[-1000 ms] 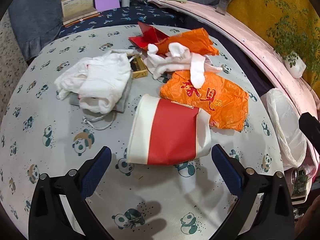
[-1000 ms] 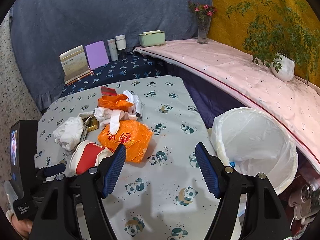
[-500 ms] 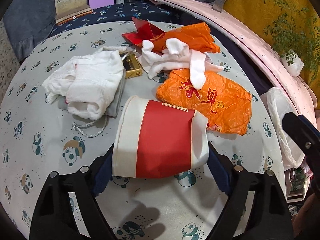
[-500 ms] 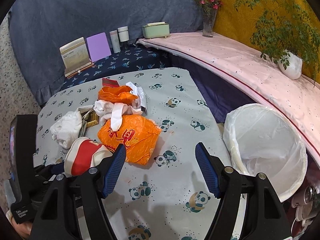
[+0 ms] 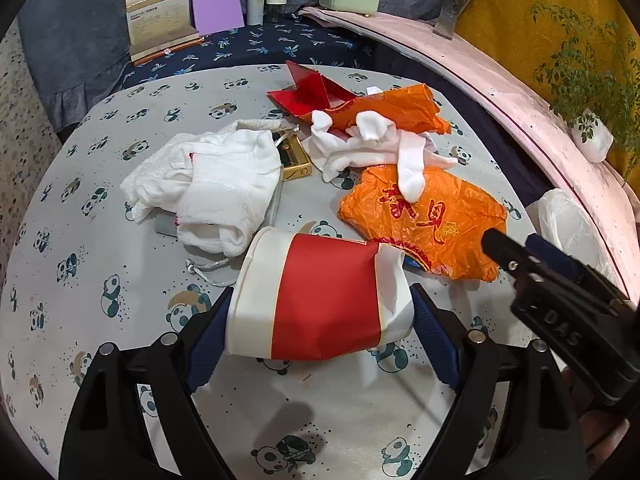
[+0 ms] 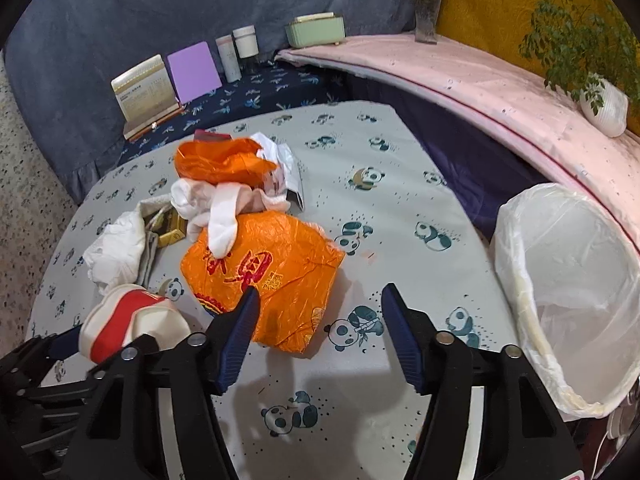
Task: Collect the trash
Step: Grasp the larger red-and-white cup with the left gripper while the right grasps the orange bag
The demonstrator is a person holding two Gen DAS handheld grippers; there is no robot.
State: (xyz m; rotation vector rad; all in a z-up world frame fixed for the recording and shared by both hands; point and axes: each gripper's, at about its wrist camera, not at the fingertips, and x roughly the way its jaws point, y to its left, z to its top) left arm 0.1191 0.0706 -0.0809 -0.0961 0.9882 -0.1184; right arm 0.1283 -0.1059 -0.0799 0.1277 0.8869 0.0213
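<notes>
Left wrist view: left gripper [image 5: 320, 332] has its pads on both sides of the cup [image 5: 320, 300], a red-and-white paper cup on its side, jaws wide and gripping it.
Right gripper [image 6: 316, 332]: jaws closing; only the near corner of the orange bag [image 6: 264, 276] lies between them, pads not pressing it.
Table [image 6: 380, 184]: trash lies in a heap, orange bag near, white socks [image 5: 384, 152] across it, white cloth [image 5: 216, 184] to the left, second orange bag [image 5: 392, 108] and red card [image 5: 308, 96] farthest.
Bin [image 6: 568, 292]: beside the table, liner looks empty.
Progress: judged just beginning; nothing binned yet, whole heap left.
</notes>
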